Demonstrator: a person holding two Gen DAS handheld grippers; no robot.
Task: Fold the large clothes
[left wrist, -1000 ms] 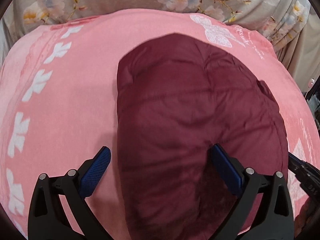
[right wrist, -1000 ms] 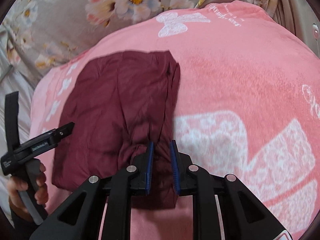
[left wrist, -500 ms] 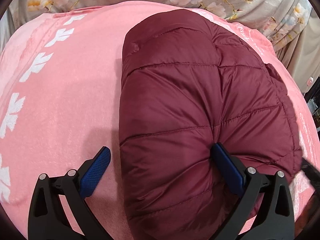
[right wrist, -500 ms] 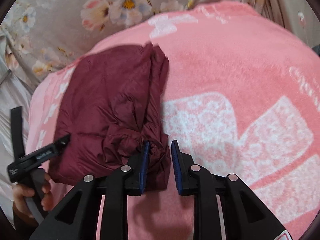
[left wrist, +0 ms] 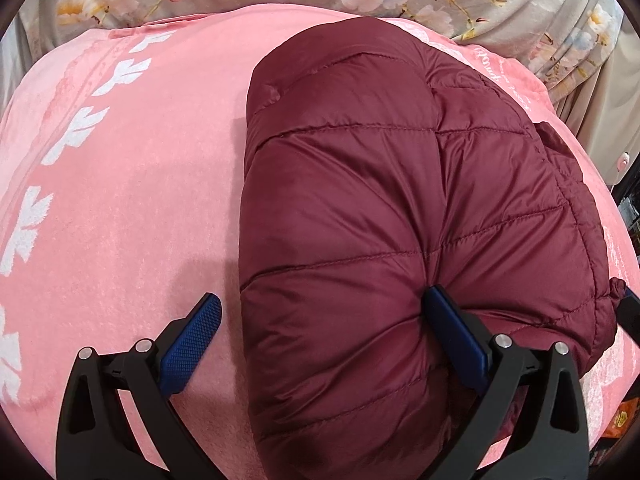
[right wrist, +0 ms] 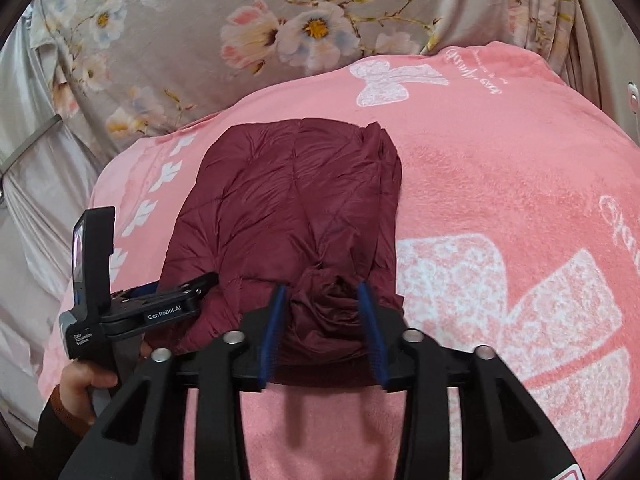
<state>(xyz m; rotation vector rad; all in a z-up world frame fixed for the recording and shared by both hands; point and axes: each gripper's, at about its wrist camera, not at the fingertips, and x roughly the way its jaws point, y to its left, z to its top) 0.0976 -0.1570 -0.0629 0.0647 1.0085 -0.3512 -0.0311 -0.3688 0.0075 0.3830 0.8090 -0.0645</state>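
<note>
The right gripper (right wrist: 322, 330) is opening, releasing the folded jacket's (right wrist: 292, 208) near edge; the left gripper (left wrist: 324, 344), wide open, is pressing it flat.

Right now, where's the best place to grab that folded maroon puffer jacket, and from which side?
Probably the bunched wad of fabric at the maroon puffer jacket's near edge, approached from the near side. It stands up from the pink blanket, narrow enough to pinch, and already sits between the opening right gripper jaws.
</note>
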